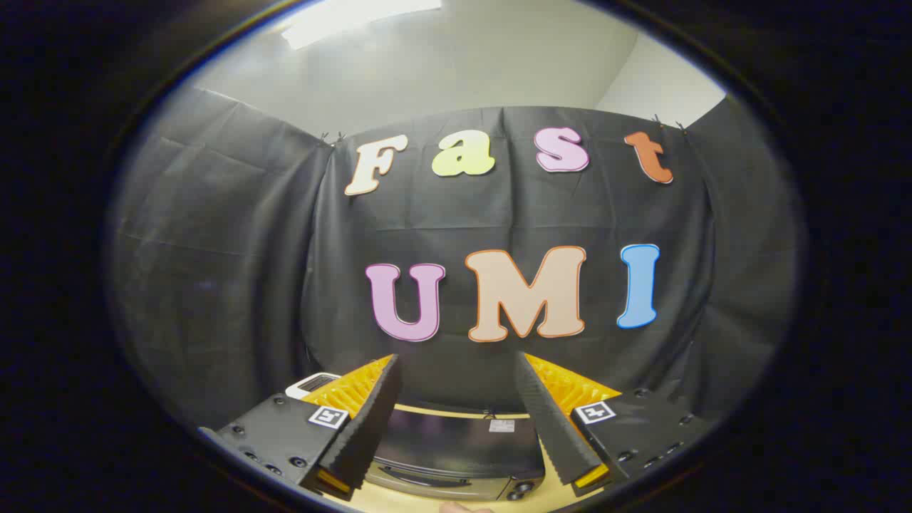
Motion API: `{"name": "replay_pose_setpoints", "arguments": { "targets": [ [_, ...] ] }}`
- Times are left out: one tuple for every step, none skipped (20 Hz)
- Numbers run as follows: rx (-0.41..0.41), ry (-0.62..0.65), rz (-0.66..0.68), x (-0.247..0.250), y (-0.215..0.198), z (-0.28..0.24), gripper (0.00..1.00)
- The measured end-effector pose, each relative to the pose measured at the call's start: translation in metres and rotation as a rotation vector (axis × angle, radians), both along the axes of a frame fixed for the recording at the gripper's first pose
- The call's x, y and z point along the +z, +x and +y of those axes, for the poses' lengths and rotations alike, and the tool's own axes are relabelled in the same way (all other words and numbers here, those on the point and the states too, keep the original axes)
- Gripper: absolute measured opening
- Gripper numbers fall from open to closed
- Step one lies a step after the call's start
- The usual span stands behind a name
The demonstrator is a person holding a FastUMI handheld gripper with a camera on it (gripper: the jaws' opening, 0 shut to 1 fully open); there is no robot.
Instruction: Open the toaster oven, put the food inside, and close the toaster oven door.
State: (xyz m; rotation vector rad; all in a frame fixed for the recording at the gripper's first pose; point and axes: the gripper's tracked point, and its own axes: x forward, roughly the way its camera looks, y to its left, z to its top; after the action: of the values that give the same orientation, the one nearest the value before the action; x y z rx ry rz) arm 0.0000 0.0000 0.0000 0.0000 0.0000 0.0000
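1. The hand-held gripper sits at the bottom centre of the frame with its two fingers spread wide apart and nothing between them; it holds no food and touches nothing.

2. Just below and beyond the fingers, in the gap between them, lies the dark top of the toaster oven. It is seen from above and behind the fingers, so its door cannot be made out, and I cannot tell whether that door is open or shut.

3. The oven stands on a pale wooden bench, of which a thin curved edge shows behind the oven and a strip shows at the very bottom of the frame.

4. A small white object peeks out at the lower left, behind the left finger; it is too hidden to identify.

5. A sliver of something pale at the bottom edge may be food or a hand; it is too small to tell.

6. Judging from this, the task looks to be at its start: the hand-held gripper is raised above the oven and empty, so opening the door, loading the food and closing the door all appear still to be done.
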Motion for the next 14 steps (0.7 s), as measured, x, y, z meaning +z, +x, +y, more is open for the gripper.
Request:
{"name": "replay_pose_setpoints", "arguments": {
  "targets": [
    [-0.001,0.000,0.003,-0.003,0.002,0.000,1.00],
    [-0.005,-0.002,0.004,-0.006,0.003,-0.001,1.00],
    [-0.007,-0.004,0.006,-0.010,0.004,-0.002,1.00],
    [-0.012,-0.004,0.006,-0.013,0.005,-0.002,1.00],
    [-0.017,-0.002,0.007,-0.015,0.005,-0.002,1.00],
    [-0.023,-0.001,0.005,-0.019,0.006,-0.003,1.00],
    [-0.031,-0.001,0.004,-0.024,0.009,-0.004,1.00],
    [-0.039,-0.005,0.004,-0.028,0.011,-0.006,1.00],
    [-0.045,-0.006,0.003,-0.032,0.013,-0.005,1.00],
    [-0.047,-0.006,0.008,-0.039,0.015,-0.005,1.00],
    [-0.047,-0.003,0.015,-0.047,0.016,-0.003,1.00],
    [-0.048,0.001,0.024,-0.054,0.019,-0.002,1.00],
    [-0.050,0.005,0.028,-0.061,0.021,-0.001,1.00],
    [-0.056,0.005,0.030,-0.068,0.024,0.000,1.00]
  ]
}}
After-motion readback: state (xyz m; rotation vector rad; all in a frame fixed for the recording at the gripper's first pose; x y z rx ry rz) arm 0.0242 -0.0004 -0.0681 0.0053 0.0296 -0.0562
